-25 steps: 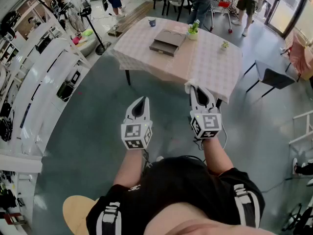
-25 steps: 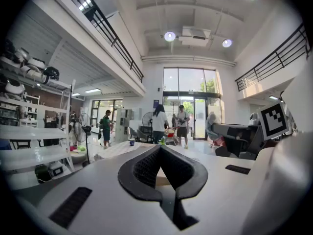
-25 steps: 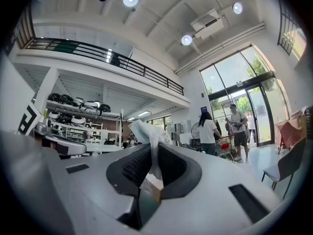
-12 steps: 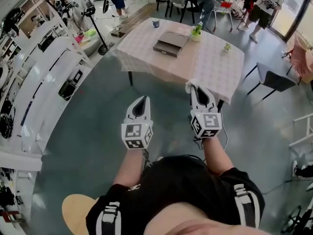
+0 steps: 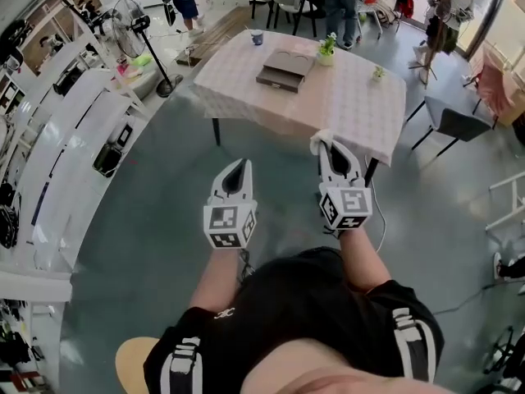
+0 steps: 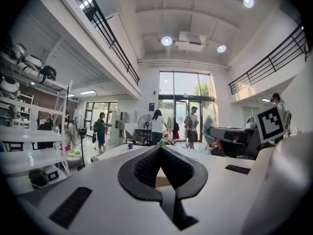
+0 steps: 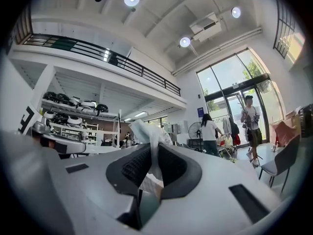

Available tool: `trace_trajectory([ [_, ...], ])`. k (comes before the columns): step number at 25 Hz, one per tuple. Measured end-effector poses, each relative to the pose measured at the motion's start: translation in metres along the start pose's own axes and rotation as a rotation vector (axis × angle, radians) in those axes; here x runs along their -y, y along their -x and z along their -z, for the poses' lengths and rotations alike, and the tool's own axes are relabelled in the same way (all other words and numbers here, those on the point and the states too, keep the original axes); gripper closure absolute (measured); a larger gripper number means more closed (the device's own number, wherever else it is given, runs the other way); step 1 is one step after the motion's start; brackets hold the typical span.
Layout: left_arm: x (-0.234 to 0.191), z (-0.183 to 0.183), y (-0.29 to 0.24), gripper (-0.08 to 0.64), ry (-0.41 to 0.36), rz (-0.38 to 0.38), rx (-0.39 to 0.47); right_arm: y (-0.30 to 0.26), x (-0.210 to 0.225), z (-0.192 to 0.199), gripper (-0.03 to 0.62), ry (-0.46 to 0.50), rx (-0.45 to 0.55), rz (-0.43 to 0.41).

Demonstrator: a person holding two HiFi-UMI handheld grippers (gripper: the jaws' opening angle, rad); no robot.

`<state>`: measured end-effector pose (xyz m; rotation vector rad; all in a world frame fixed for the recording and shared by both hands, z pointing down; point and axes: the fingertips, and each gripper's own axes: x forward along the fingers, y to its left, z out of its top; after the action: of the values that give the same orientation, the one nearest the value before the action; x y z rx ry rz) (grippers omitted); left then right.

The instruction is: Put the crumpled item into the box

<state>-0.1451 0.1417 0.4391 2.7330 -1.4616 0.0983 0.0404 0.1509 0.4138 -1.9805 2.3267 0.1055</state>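
My right gripper [image 5: 330, 148] is shut on a crumpled white item [image 5: 320, 141], held out over the floor just short of the table's near edge. In the right gripper view the white item [image 7: 145, 132] sticks up from between the jaws of the right gripper [image 7: 152, 150]. A flat grey-brown box [image 5: 285, 67] lies on the far half of the pink checked table [image 5: 349, 109]. My left gripper [image 5: 239, 169] hangs beside the right one, shut and with nothing in it; in its own view the left gripper [image 6: 160, 149] shows its tips touching.
On the table stand a small potted plant [image 5: 326, 49], a cup [image 5: 257, 37] and a second tiny plant [image 5: 377, 75]. A dark chair [image 5: 458, 126] is at the table's right. White shelving [image 5: 70, 150] and a standing fan [image 5: 131, 15] line the left. People stand beyond the table.
The floor and the round stool slide towards the bottom of the head view, and the people at the back shift. Both grippers keep their places and their grip.
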Motion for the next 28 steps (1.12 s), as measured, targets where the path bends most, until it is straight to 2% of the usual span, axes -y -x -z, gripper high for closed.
trace_trajectory([
  [5, -0.02, 0.001, 0.008, 0.569, -0.005, 0.018, -0.003, -0.002, -0.021, -0.002, 0.551, 0.001, 0.002, 0.018],
  [13, -0.036, -0.006, 0.013, 0.569, -0.003, 0.032, 0.025, -0.011, -0.03, -0.013, 0.551, 0.004, 0.031, 0.053],
  [18, -0.044, -0.005, 0.013, 0.569, -0.017, 0.018, 0.04, -0.021, -0.032, -0.014, 0.551, 0.009, 0.056, 0.044],
  [28, -0.069, -0.005, -0.032, 0.569, -0.052, -0.012, 0.055, -0.074, -0.014, -0.001, 0.551, -0.01, 0.087, 0.015],
])
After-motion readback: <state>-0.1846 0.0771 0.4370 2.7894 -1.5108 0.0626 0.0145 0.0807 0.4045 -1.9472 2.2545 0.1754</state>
